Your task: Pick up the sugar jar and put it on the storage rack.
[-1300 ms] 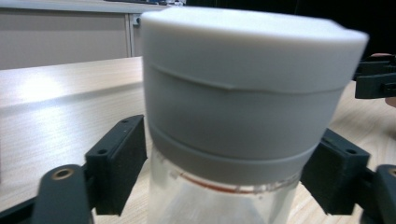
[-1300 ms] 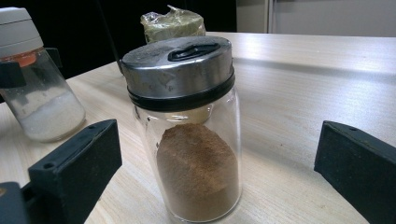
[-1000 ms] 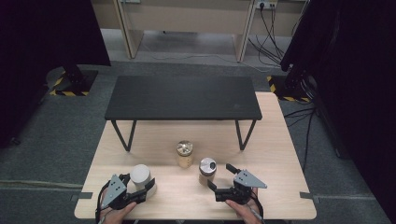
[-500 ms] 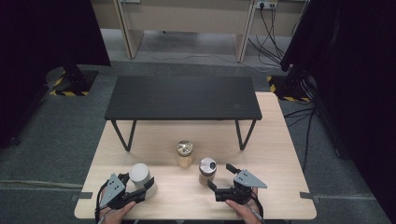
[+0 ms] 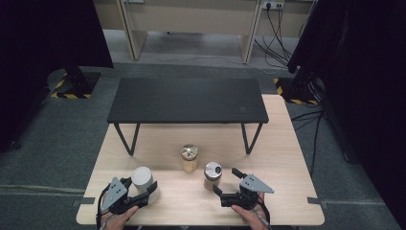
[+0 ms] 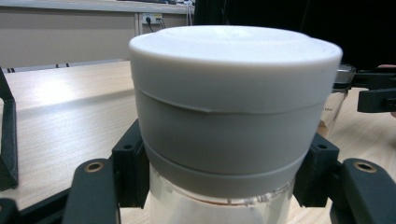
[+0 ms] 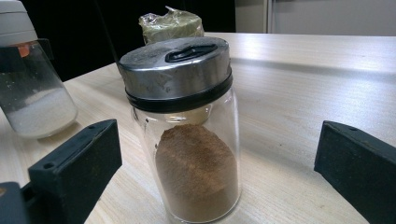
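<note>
Nothing has moved: left gripper [image 5: 136, 194] remains clamped on the white-capped glass jar [image 5: 142, 180]; right gripper [image 5: 229, 188] stands open around the untouched metal-lidded spice jar [image 7: 189, 135].

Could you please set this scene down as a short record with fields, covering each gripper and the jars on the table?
left gripper: shut on the white-capped jar, jaws clamped just below its cap
white-capped jar contents: white powder, seen in the right gripper view
right gripper: open, jaws on either side of the spice jar with a gap on each side
spice jar: upright on the wooden table, metal lid, brown powder inside
third jar: upright, behind the other two, untouched
black bench: at the far side of the table
</note>
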Demonstrator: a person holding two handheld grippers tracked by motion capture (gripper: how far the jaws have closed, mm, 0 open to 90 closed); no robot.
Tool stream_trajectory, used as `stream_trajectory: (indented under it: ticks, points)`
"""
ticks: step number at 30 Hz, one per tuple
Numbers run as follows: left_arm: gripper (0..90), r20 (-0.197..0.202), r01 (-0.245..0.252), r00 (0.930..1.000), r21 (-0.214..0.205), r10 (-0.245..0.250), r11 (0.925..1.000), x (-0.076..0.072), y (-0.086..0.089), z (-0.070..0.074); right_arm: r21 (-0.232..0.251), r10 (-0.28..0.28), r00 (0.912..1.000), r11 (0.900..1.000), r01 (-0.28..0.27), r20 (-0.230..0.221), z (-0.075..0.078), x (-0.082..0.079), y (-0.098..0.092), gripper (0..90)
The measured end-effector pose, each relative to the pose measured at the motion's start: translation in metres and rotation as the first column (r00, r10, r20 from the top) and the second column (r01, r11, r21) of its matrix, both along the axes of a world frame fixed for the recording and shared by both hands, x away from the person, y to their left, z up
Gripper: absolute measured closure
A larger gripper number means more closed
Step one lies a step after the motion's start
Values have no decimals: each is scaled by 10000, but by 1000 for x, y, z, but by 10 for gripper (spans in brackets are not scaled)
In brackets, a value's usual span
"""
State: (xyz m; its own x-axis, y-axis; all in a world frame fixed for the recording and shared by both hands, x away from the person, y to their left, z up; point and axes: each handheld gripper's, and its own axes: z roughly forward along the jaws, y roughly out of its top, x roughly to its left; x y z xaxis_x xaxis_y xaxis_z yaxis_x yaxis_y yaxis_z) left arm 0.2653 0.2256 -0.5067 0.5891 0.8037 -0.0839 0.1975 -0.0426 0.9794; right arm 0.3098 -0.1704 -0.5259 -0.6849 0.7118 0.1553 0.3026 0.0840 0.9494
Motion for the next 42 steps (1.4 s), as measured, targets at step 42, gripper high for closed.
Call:
stream_trajectory:
  ticks: [42]
  points:
    - [348, -311, -45, 9995, 295, 54, 9996, 13, 4, 48, 53, 77, 10000, 10000, -77, 17, 0, 0, 0, 8]
